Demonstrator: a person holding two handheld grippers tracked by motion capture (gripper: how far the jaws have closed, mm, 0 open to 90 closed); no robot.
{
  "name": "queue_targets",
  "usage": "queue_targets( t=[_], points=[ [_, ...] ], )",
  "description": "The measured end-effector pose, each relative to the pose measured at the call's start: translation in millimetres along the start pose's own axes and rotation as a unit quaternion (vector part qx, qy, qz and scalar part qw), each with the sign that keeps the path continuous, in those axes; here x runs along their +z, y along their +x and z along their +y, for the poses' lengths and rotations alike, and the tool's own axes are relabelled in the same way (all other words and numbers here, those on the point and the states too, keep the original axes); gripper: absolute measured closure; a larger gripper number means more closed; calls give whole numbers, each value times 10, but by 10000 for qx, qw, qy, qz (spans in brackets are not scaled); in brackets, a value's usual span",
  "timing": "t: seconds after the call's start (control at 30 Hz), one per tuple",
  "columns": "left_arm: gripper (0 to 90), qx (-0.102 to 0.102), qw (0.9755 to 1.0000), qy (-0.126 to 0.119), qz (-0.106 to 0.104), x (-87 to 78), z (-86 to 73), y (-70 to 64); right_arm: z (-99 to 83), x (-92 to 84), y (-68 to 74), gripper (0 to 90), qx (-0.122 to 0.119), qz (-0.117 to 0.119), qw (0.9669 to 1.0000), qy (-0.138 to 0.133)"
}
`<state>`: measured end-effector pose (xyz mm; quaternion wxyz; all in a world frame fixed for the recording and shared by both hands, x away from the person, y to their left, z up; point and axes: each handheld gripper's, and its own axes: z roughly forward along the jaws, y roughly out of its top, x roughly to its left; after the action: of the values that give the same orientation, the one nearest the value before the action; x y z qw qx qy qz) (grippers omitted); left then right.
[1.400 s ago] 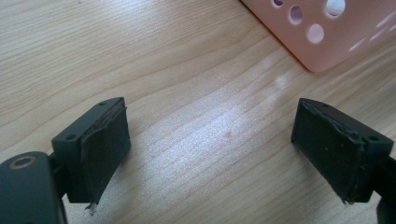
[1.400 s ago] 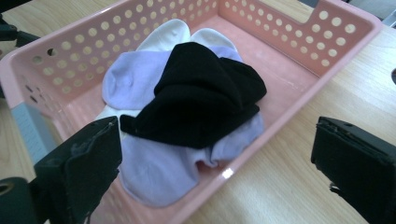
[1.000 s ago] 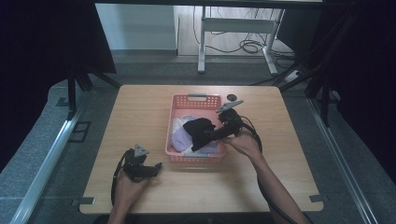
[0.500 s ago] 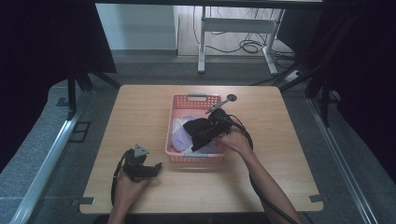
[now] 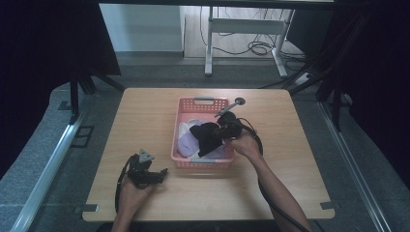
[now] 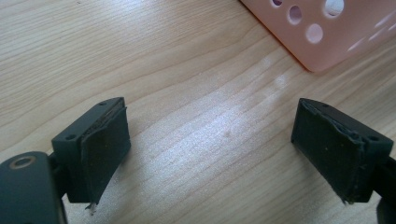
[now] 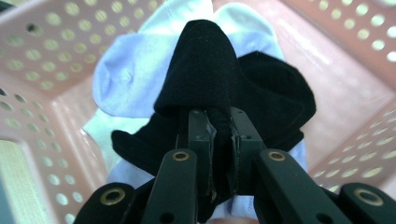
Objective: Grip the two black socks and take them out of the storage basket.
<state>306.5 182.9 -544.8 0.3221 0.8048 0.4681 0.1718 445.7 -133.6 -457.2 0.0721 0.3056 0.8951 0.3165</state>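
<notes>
A pink perforated basket [image 5: 182,108] stands mid-table and holds a black cloth [image 5: 205,137] on top of pale lilac and white cloths [image 5: 185,140]. My right gripper [image 5: 218,132] reaches into the basket from the right. Its jaws have just been closing and now pinch a fold of the black cloth [image 7: 205,70], with the pale cloths [image 7: 126,79] beneath it. My left gripper [image 5: 153,175] rests near the table's front left, jaws open wide over bare wood [image 6: 210,140]. A corner of the basket [image 6: 322,32] lies beyond it.
The wooden table [image 5: 290,169] has free surface left, right and in front of the basket. A small round dark object [image 5: 240,101] sits behind the basket. Cables trail from both grippers. Dark curtains and a desk frame stand beyond the table.
The right gripper has dipped into the basket and its jaws have shut on the black cloth. The left gripper has stayed put.
</notes>
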Motion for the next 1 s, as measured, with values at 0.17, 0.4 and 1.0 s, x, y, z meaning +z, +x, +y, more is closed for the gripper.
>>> queue_targets(
  t=[0.17, 0.4, 1.0],
  points=[
    [112, 2, 10000, -1, 3, 0, 0, 0, 68, -181, 3, 818, -6, 71, 9994, -352],
    [112, -1, 10000, -3, 2, 1, 0, -1, 121, -347, -15, 818, 10, 66, 9984, -569],
    [112, 0, 10000, -1, -5, 1, 1, -1, 166, -769, -68, 816, 56, -24, 9948, -1014]
  ],
)
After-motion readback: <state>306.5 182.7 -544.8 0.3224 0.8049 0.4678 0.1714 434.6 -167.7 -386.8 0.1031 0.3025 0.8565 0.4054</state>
